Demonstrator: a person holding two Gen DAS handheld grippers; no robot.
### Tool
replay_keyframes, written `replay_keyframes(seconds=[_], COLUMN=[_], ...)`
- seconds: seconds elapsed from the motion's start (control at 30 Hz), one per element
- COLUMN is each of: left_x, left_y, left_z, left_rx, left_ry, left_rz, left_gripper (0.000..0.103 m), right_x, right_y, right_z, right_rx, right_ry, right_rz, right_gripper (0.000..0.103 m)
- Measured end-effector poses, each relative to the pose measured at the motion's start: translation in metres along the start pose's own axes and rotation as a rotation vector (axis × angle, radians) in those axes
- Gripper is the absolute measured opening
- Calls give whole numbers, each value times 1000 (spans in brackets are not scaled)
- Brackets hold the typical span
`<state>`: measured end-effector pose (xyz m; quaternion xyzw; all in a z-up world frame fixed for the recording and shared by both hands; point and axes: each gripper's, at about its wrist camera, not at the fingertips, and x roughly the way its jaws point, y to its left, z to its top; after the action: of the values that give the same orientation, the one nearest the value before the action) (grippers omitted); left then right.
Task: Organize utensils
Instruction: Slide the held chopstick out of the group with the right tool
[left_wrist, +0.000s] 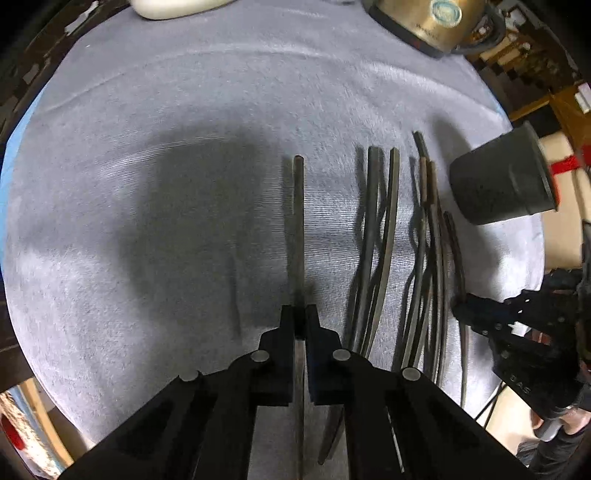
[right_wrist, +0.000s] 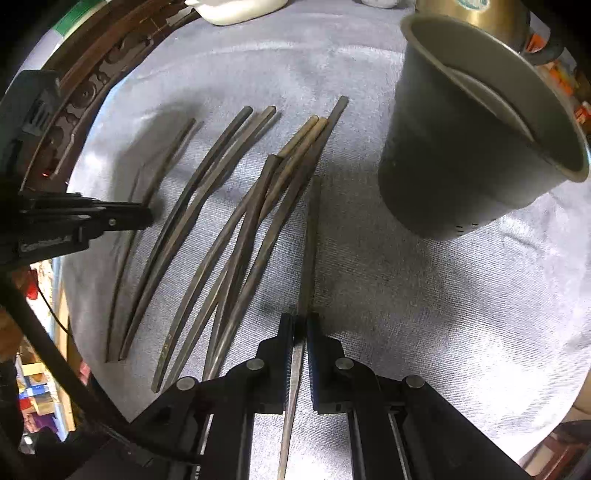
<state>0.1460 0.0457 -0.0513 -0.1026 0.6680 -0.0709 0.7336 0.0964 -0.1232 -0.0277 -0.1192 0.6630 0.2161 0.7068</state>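
Two hand-held grippers, left (left_wrist: 300, 321) and right (right_wrist: 300, 326), each clamped on one chopstick (left_wrist: 298, 221), holder cup (right_wrist: 480, 140) nearby

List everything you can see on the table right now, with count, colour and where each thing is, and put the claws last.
Loose chopsticks: about eight, exact count unclear where they overlap, dark brown, lying roughly parallel on the cloth between the two claws.
Held chopsticks: two, dark brown, one in the left claw, one in the right claw.
Cup: one, dark grey, standing on the cloth to the right of the chopsticks.
Cloth: one, light grey, covering the table.
Kettle: one, brass-coloured, far edge behind the cup.
White object: one, far edge, mostly cut off.
Left claw: black, shut on a chopstick.
Right claw: black, shut on a chopstick.
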Motion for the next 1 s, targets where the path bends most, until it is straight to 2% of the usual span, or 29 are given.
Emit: replay_keyframes(seconds=[0.13, 0.27, 0.4, 0.5, 0.6, 0.67, 0.73, 0.77, 0.87, 1.0], left_x=[-23, -52, -79, -87, -83, -77, -72, -68, -57, -46], left_y=[16, 34, 41, 37, 29, 19, 18, 17, 17, 20], left_z=[-13, -19, -27, -32, -35, -36, -38, -40, -41, -36], left_rx=[-20, -63, -87, -84, -53, -37, -29, -25, -17, -27], left_ry=[-97, -216, -339, -371, -340, -321, -287, -275, -237, -204], left_rz=[-27, -67, -59, -42, -26, -9, -6, 0, 13, 33], left_gripper=[6, 6, 6, 6, 6, 6, 6, 6, 6, 6], right_x=[-8, -37, -71, -86, -76, -60, -43, -37, -19, -1], right_y=[6, 13, 14, 14, 10, 15, 20, 19, 13, 9], right_z=[-8, -19, -28, -31, -27, -25, -22, -19, -10, -1], right_rx=[24, 53, 97, 124, 111, 88, 62, 67, 105, 104], right_ry=[-50, -170, -309, -373, -291, -205, -143, -123, -57, 6], right_rz=[23, 33, 44, 43, 83, 54, 19, 13, 23, -14], right_gripper=[8, 8, 7, 7, 9, 13, 27, 29, 29, 30])
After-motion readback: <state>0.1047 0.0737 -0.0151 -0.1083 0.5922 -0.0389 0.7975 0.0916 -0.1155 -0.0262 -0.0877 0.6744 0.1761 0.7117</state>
